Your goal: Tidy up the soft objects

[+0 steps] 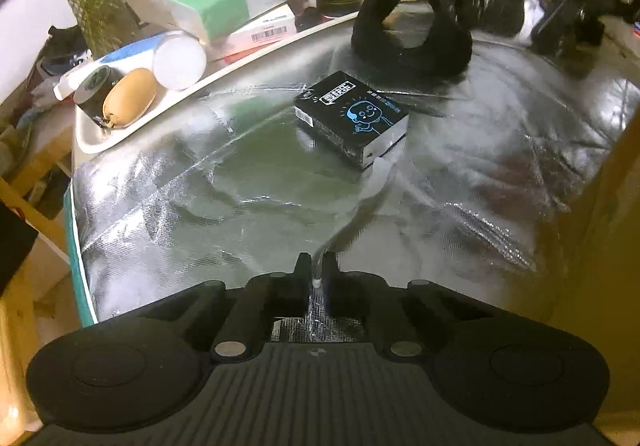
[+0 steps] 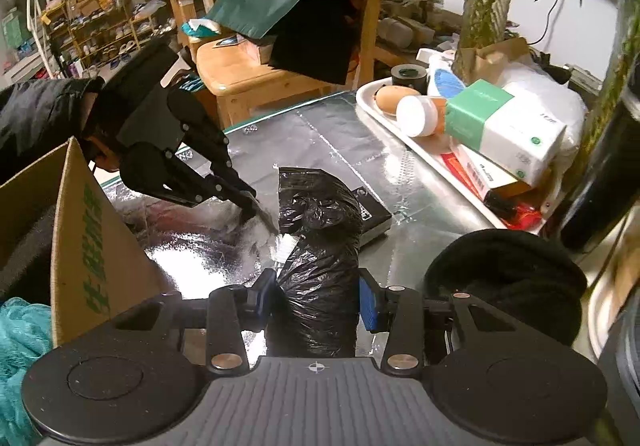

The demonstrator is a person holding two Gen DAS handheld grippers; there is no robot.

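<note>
Silver foil tabletop (image 1: 168,205), cluttered room; black box (image 1: 352,117), white tray (image 2: 420,145).

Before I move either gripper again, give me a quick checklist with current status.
1. Right gripper fingers on both sides of the black plastic bag: ok.
2. Left gripper shut on a translucent strip: ok; what the strip is, cannot tell.
3. Cardboard box open beside the bag: ok; room inside, cannot tell.
4. Bag apart from the small black box behind it: cannot tell.
5. Black fuzzy item put away: not ok, it lies on the table.
</note>
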